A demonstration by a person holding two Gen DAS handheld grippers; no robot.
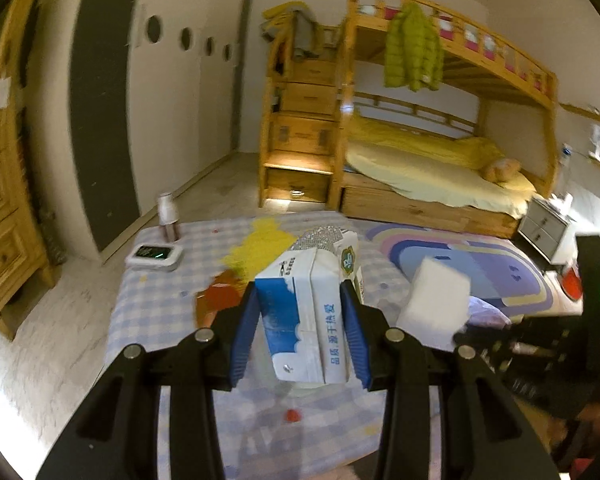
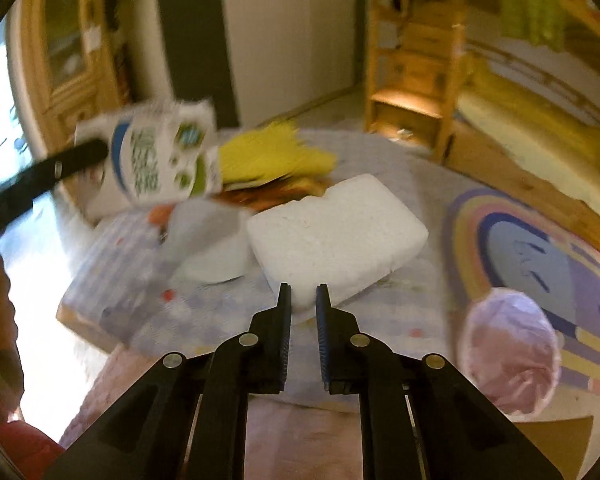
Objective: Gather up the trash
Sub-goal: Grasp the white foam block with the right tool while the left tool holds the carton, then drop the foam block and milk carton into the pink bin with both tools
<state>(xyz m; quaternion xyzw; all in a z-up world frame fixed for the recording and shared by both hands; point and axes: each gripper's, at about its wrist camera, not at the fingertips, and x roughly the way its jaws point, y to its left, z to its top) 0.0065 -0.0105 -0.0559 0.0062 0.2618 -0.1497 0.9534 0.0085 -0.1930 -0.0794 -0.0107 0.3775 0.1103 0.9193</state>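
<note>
My left gripper point(image 1: 300, 320) is shut on a blue and white milk carton point(image 1: 304, 316), held above the checked table point(image 1: 152, 312). The carton also shows in the right wrist view point(image 2: 156, 160), blurred, at the upper left. My right gripper point(image 2: 303, 300) is shut on the near edge of a white foam block point(image 2: 336, 236), held above the table. The block also shows in the left wrist view point(image 1: 436, 304). A yellow wrapper point(image 2: 276, 156) and orange-red packaging point(image 1: 220, 296) lie on the table. A white bowl point(image 2: 216, 256) sits left of the block.
A bin lined with a pink bag point(image 2: 512, 352) stands on the floor at the right, on a rainbow rug point(image 2: 540, 256). A small white device point(image 1: 154, 256) and a cup point(image 1: 168, 216) sit at the table's far left. A wooden bunk bed point(image 1: 420, 120) stands behind.
</note>
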